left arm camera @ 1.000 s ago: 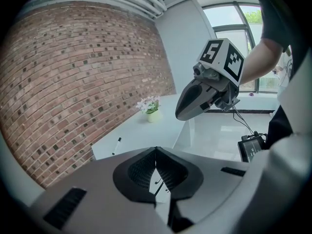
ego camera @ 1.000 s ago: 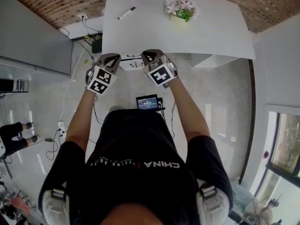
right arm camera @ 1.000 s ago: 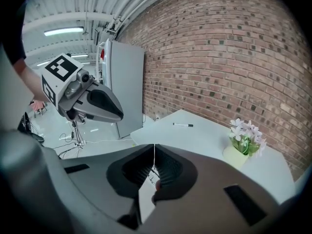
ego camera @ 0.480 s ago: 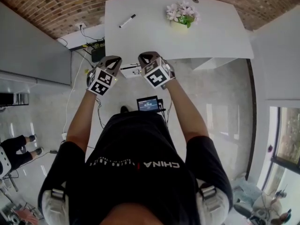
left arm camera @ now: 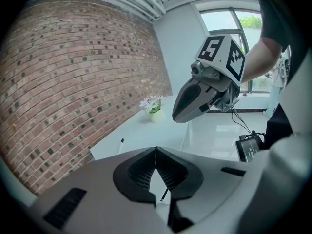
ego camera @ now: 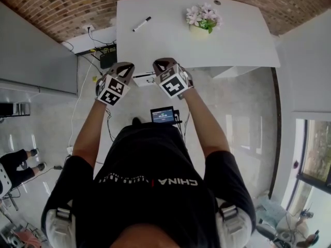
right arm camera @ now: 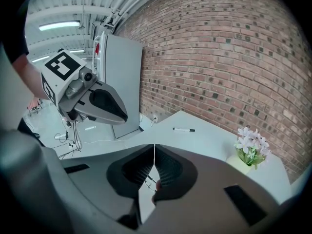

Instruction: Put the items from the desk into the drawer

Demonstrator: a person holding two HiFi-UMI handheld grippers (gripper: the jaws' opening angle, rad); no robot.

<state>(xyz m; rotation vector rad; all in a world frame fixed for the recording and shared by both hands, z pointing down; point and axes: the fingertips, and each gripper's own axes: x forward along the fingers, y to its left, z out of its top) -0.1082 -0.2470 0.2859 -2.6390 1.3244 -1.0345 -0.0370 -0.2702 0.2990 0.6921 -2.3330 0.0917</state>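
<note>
**Closed claws reach the desk edge**

Over the last second the left gripper [ego camera: 125,66] and the right gripper [ego camera: 160,63] have drawn up to the near edge of the white rectangular desk [ego camera: 243,40]. Both pairs of jaws are pressed together and hold nothing. On the desk lie one white marker pen with black ends [ego camera: 140,23] and one small pot of pale flowers [ego camera: 202,17]. Both are well beyond the tips.
</note>
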